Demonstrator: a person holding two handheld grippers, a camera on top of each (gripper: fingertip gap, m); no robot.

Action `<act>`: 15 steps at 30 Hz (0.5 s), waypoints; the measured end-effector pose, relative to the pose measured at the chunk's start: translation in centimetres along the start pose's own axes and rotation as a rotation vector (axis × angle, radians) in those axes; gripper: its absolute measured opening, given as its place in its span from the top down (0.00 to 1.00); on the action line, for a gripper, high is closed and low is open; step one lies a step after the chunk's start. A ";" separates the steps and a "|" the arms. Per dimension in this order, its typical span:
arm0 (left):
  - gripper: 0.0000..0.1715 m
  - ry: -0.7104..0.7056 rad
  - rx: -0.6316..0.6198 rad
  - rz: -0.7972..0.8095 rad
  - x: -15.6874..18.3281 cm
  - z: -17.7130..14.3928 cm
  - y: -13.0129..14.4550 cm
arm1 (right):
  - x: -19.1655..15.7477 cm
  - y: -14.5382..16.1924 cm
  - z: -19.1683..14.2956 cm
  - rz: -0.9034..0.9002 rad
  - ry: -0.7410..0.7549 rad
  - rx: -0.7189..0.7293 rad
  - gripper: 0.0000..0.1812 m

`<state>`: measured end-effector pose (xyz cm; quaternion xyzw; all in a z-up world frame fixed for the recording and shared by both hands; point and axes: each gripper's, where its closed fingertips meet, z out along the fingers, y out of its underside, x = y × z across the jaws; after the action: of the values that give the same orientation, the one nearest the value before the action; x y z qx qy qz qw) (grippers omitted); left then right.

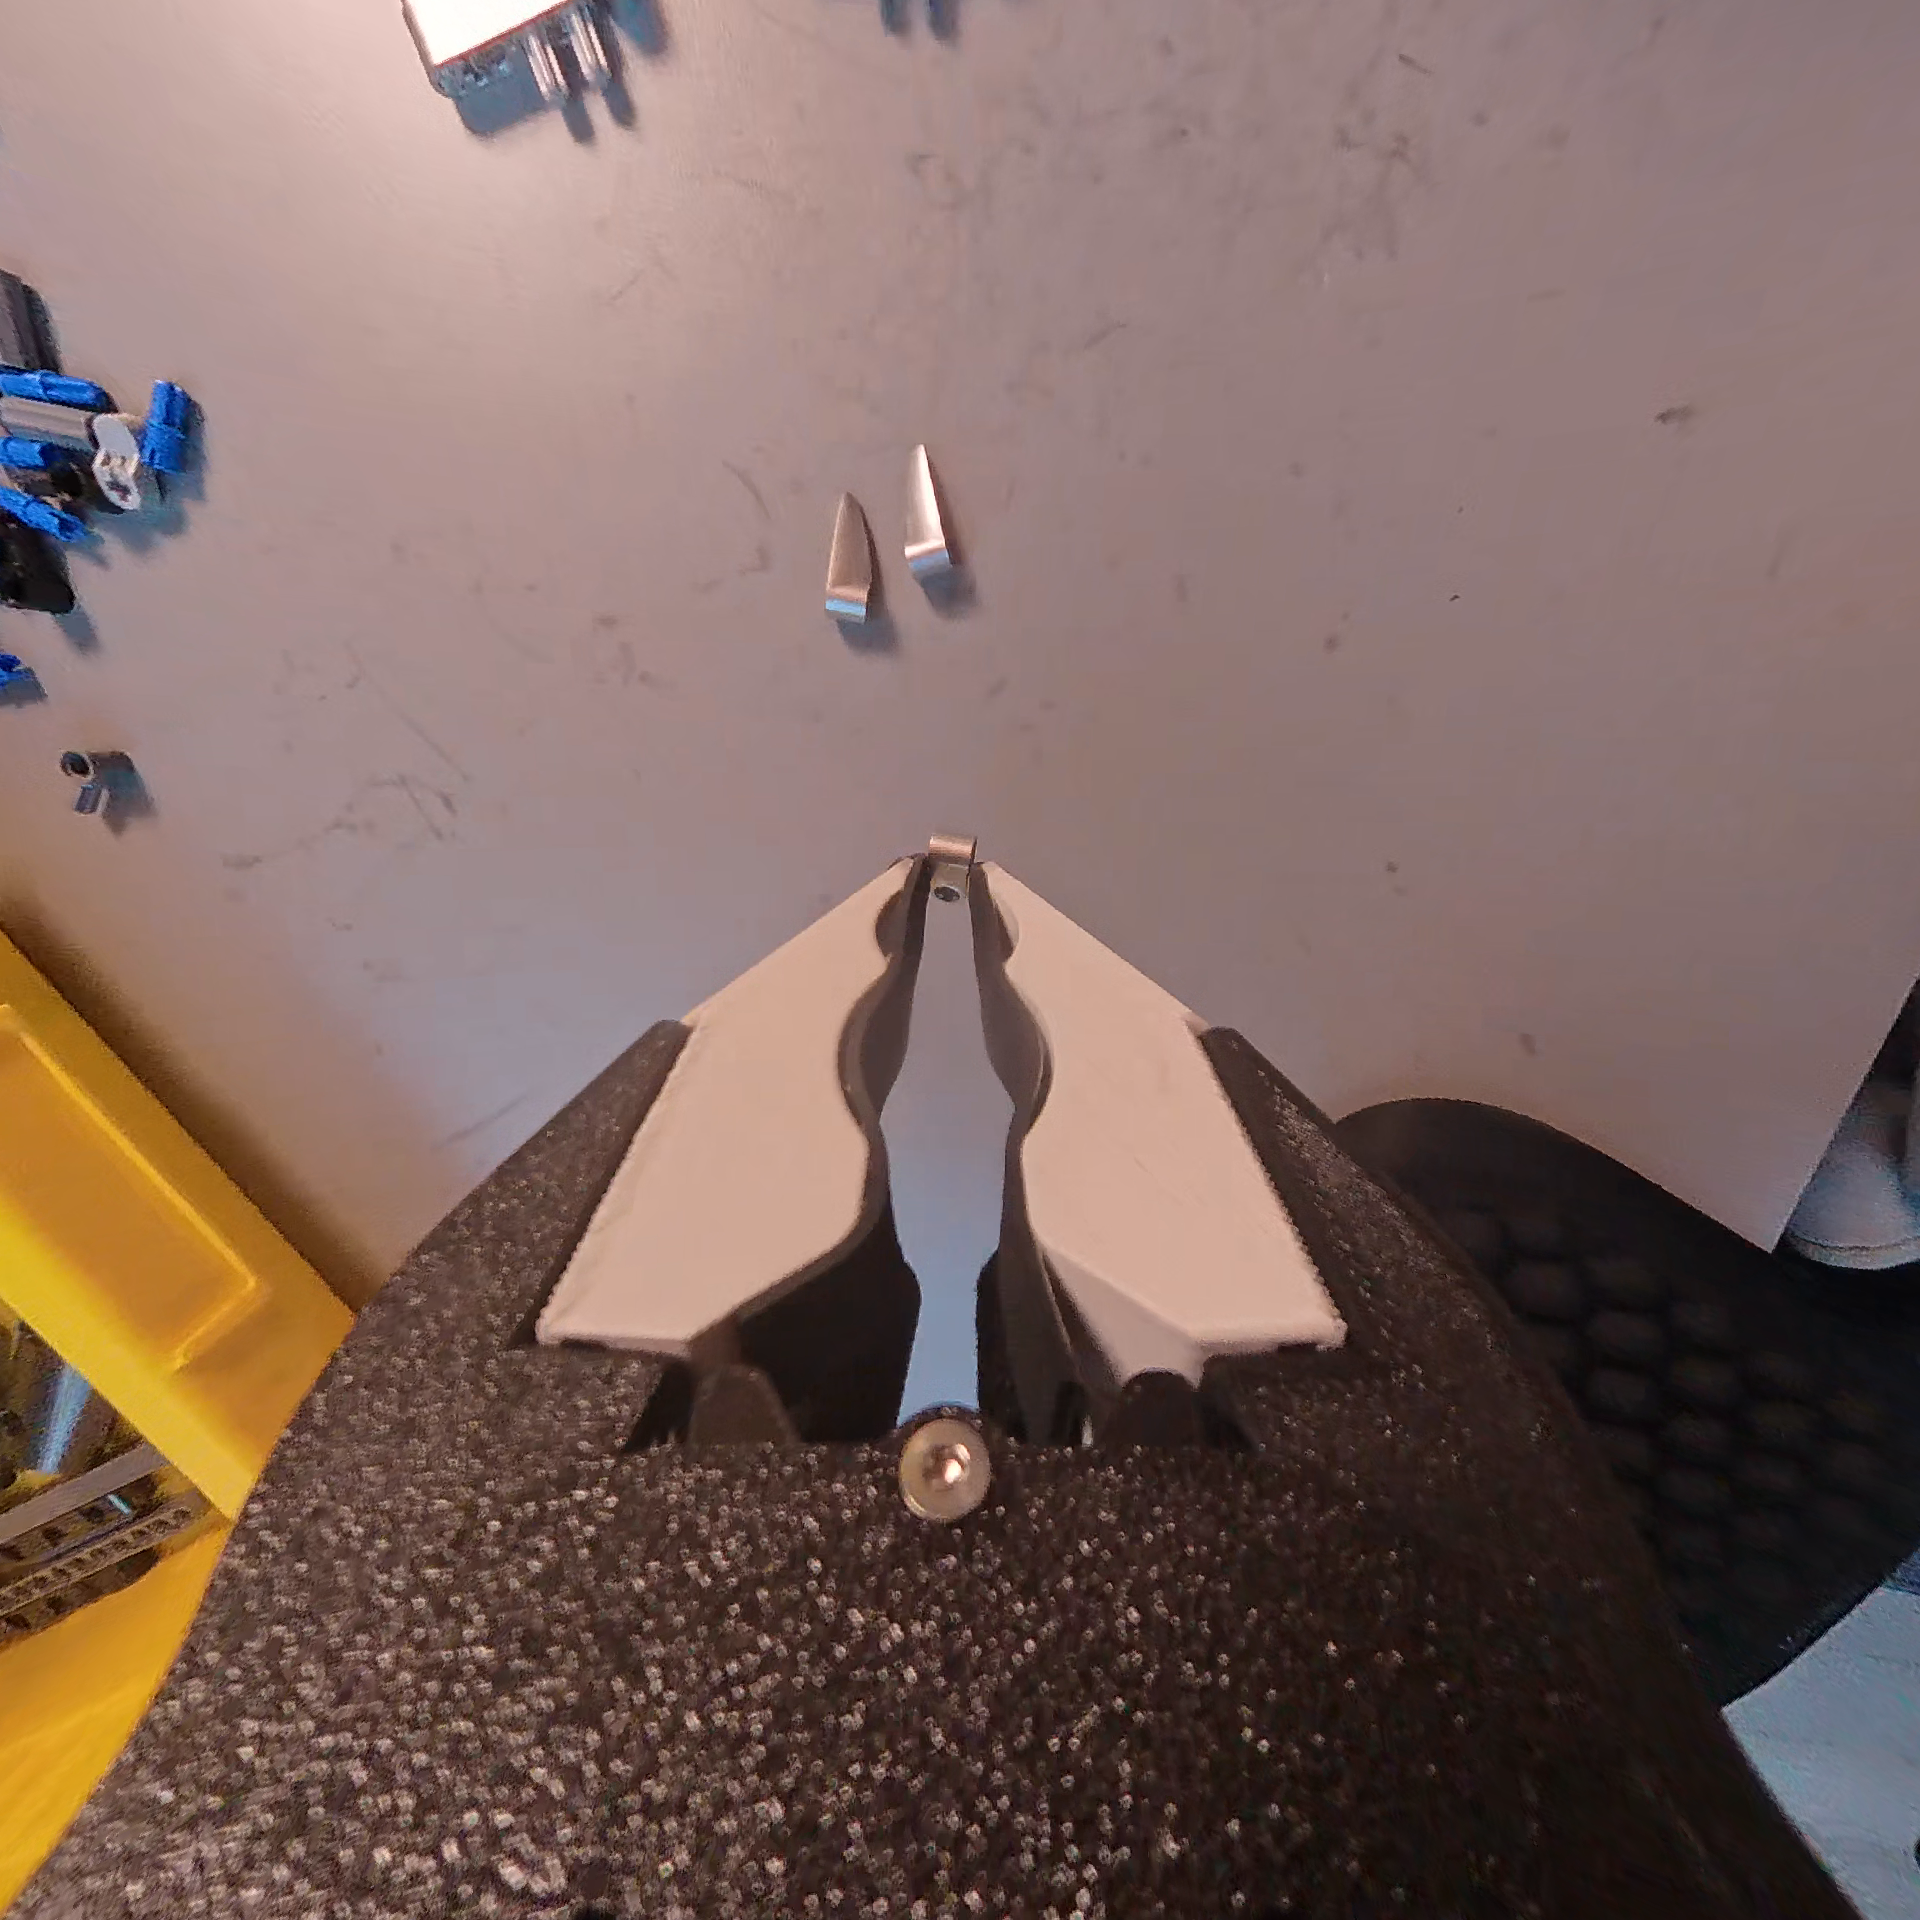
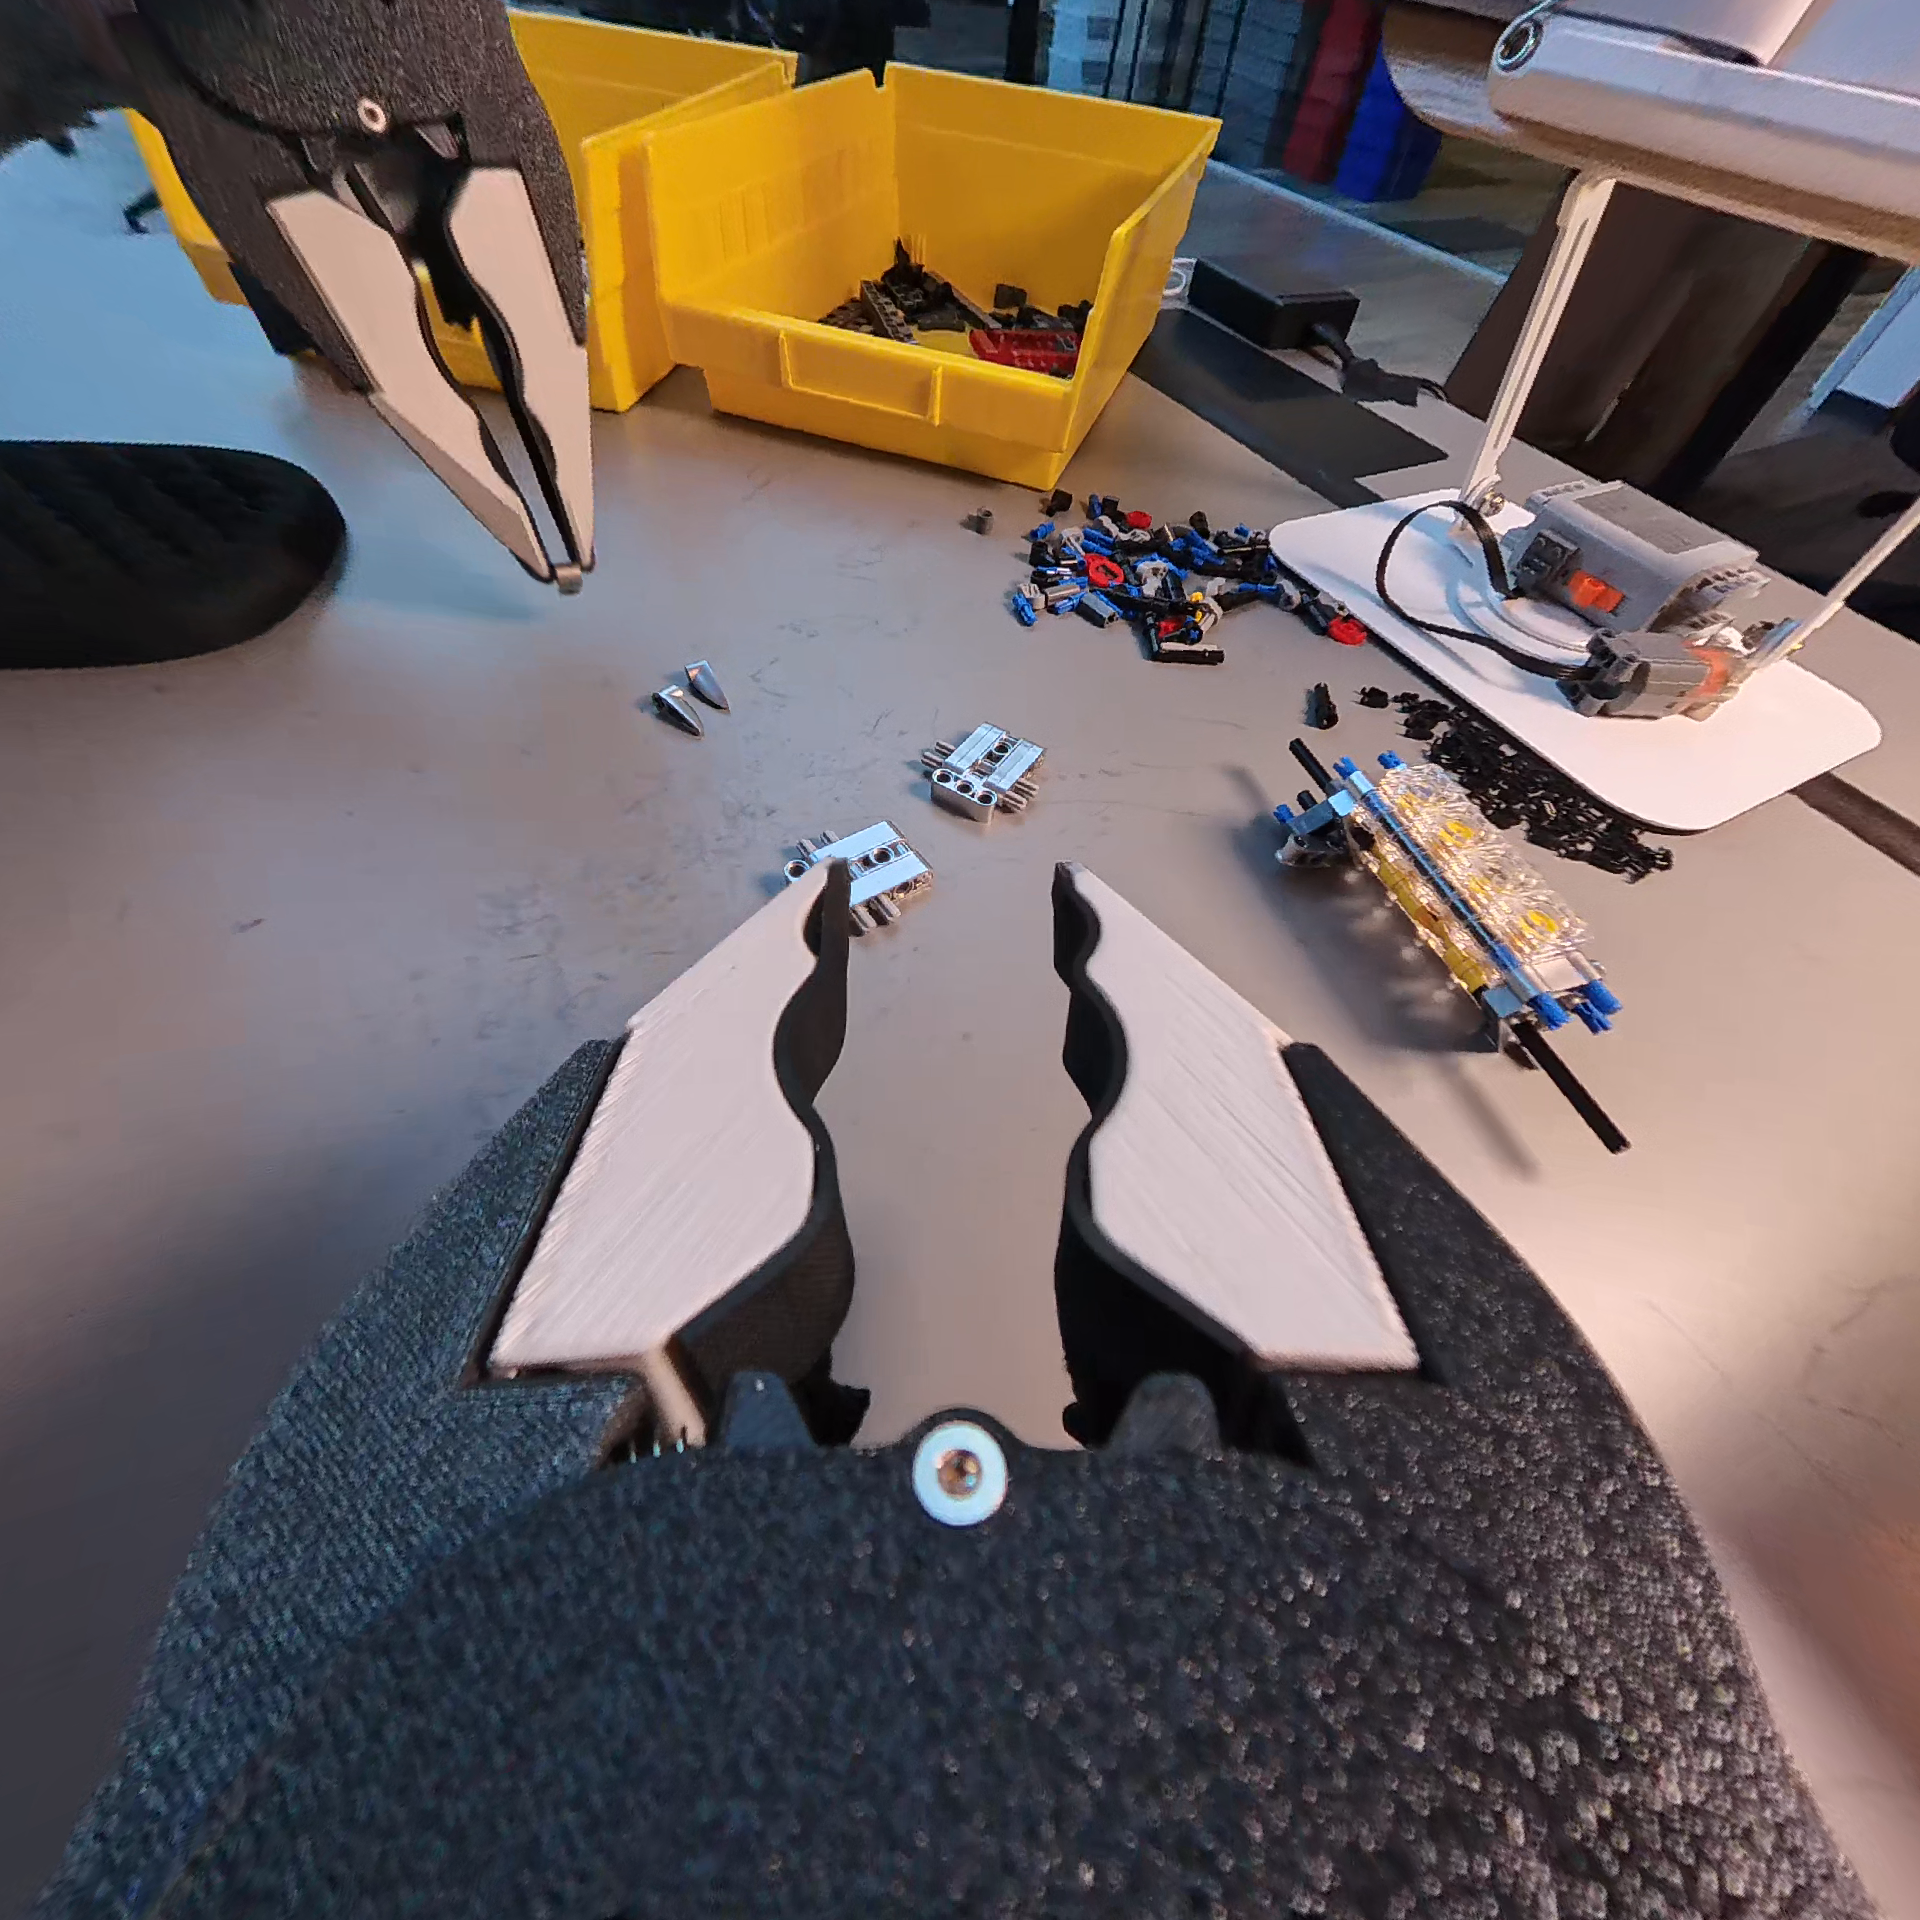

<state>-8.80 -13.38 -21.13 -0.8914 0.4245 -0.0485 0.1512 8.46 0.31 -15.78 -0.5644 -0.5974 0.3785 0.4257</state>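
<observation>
My left gripper (image 1: 951,868) is shut on a small grey curved piece (image 1: 954,854), held above the table; it also shows in the right wrist view (image 2: 566,571) with the piece (image 2: 568,577) at its tips. Two more grey pointed pieces (image 1: 888,540) lie side by side on the table ahead of it, also in the right wrist view (image 2: 691,698). My right gripper (image 2: 945,883) is open and empty, low over the table. A light grey beam assembly (image 2: 868,868) lies just past its left fingertip, and a second one (image 2: 985,771) lies farther on.
Two yellow bins (image 2: 914,260) stand at the back, one holding dark and red parts. A pile of small blue, black and red parts (image 2: 1153,582), a clear-and-yellow block assembly (image 2: 1455,894), a grey battery box on a white lamp base (image 2: 1621,665) and black chain links (image 2: 1507,769) lie right. A black chair seat (image 2: 145,551) is left. There is about 25 centimetres between the tips of the two grippers.
</observation>
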 end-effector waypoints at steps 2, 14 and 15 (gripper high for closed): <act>0.96 -0.018 -0.033 0.014 0.0 0.4 0.4 | -0.2 0.0 0.0 -0.005 -0.009 -0.001 0.79; 0.94 -0.067 -0.048 0.030 -0.3 1.6 0.8 | -0.3 -0.1 -0.1 -0.005 -0.019 0.004 0.79; 0.92 -0.070 -0.034 0.025 -0.4 1.4 0.8 | -0.3 -0.1 -0.1 -0.003 -0.018 0.004 0.79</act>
<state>-9.32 -13.21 -22.65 -0.8897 0.4307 -0.0084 0.1514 8.54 0.03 -15.71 -0.5590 -0.6015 0.3842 0.4220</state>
